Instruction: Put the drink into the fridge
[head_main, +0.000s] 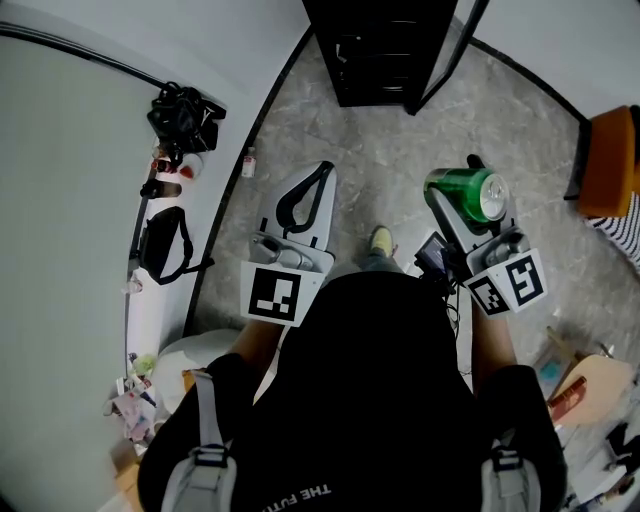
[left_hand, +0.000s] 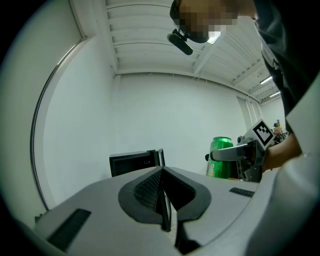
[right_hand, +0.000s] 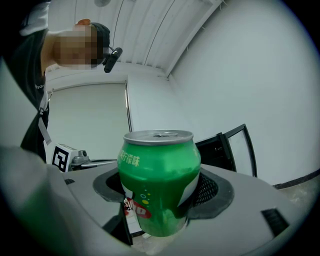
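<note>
My right gripper (head_main: 456, 200) is clamped on the can (head_main: 467, 192), held in the air short of the open fridge (head_main: 385, 50). My left gripper (left_hand: 164, 210) is closed and empty. I reckon the slick can could slip, or clip the door (head_main: 447, 58).

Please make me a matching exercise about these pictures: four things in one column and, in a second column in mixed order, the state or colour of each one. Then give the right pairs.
Column 1
1. green metal drink can
2. left tool
3. right tool
4. black fridge

Column 2
A. its door stands open
B. shut, with nothing between its jaws
C. has a silver top
D. shut on the can

Pairs: 1-C, 2-B, 3-D, 4-A
</note>
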